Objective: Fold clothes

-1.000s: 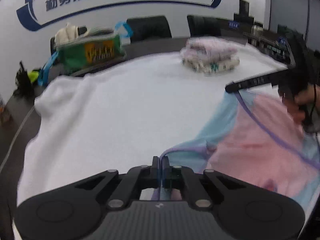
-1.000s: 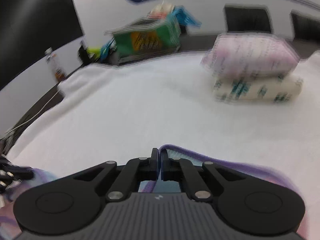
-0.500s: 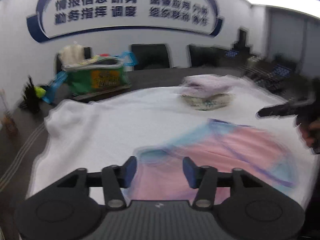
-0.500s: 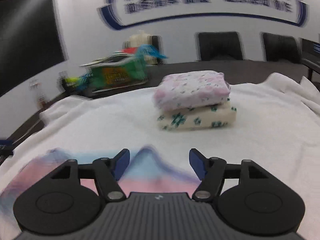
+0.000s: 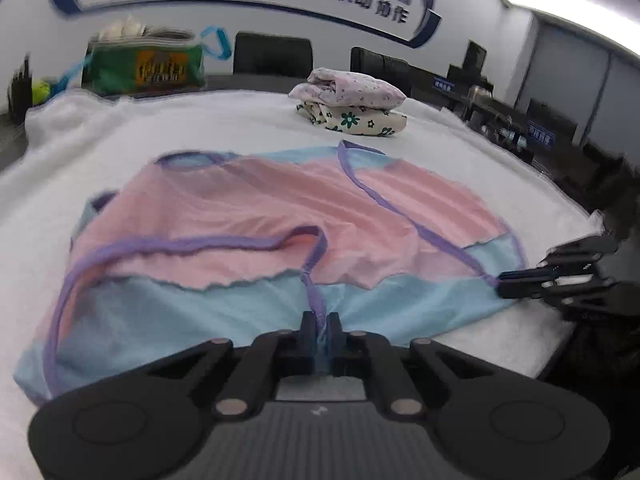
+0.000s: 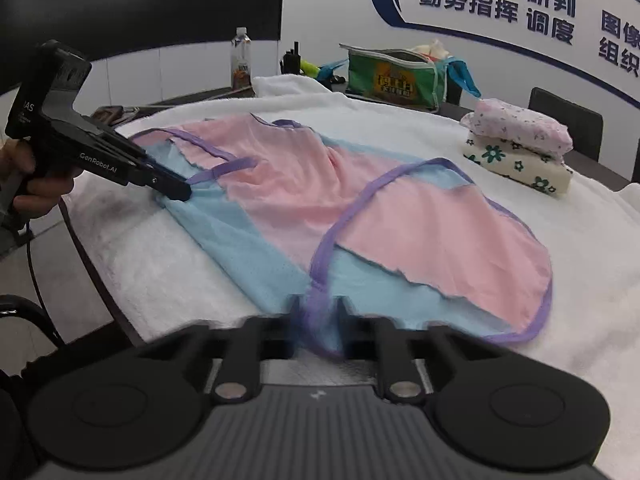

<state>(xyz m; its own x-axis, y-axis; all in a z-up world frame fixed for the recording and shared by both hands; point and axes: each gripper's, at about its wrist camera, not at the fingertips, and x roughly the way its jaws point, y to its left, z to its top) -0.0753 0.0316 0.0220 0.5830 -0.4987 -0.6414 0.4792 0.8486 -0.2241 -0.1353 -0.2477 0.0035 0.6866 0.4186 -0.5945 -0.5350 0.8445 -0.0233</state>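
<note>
At lower left of the right wrist view, the left gripper (image 6: 176, 190) is pinching the near edge of a pink-and-blue garment (image 6: 360, 216) lying across the white towel (image 6: 160, 264). At bottom centre, the right gripper (image 6: 318, 312) is clamping that same edge. The garment's long axis is running between them, stretching away toward the folded stack (image 6: 520, 148) at upper right.

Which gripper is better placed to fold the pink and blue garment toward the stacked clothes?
Right gripper, likely: it pinches the purple-trimmed pink and blue garment on the side nearer the folded floral stack. The left gripper is farther away.
</note>
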